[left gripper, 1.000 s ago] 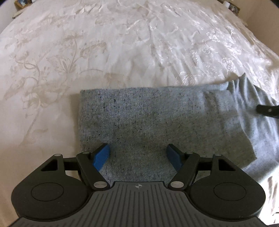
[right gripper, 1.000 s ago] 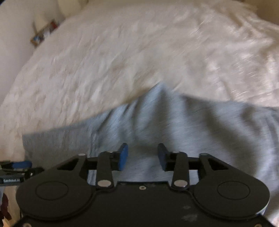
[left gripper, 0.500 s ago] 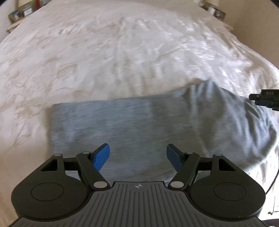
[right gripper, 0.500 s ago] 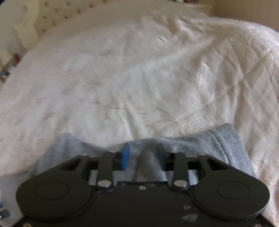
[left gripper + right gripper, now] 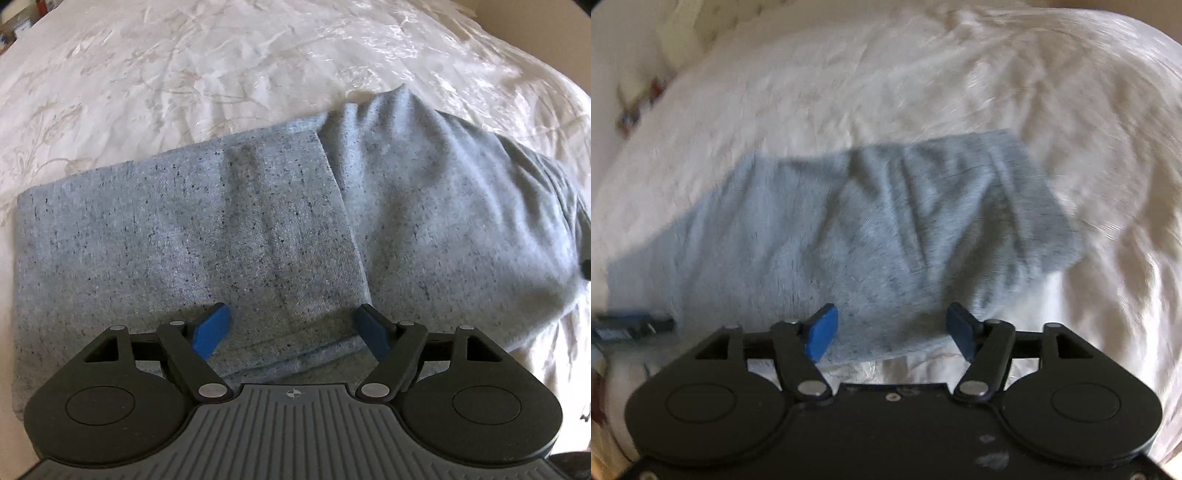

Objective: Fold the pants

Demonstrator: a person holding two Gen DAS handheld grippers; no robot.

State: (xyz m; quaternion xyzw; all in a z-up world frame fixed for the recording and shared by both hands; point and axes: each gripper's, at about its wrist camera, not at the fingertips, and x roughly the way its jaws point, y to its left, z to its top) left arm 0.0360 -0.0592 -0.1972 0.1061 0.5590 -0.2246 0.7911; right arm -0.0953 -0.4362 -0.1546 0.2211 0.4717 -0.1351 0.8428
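Folding reached its last stage: gray pants point(image 5: 229, 236) lay doubled on the white bedspread point(image 5: 184, 62), one end puffed up. Right gripper point(image 5: 892, 332) just sprang apart, nothing pinched; left gripper point(image 5: 295, 328) gaped over the cloth, gripping nothing. Next, probably, called for pressing that raised end flat.

1 pr grey pants point(image 5: 280, 229), folded, on 1 white bedspread point(image 5: 221, 74). 2 grippers: 1 left gripper point(image 5: 293, 328), 1 right gripper point(image 5: 892, 328). Each has 2 blue pads point(image 5: 212, 330), so 4 pads total. Small items at far bed edge point(image 5: 628, 114) too blurred to count.
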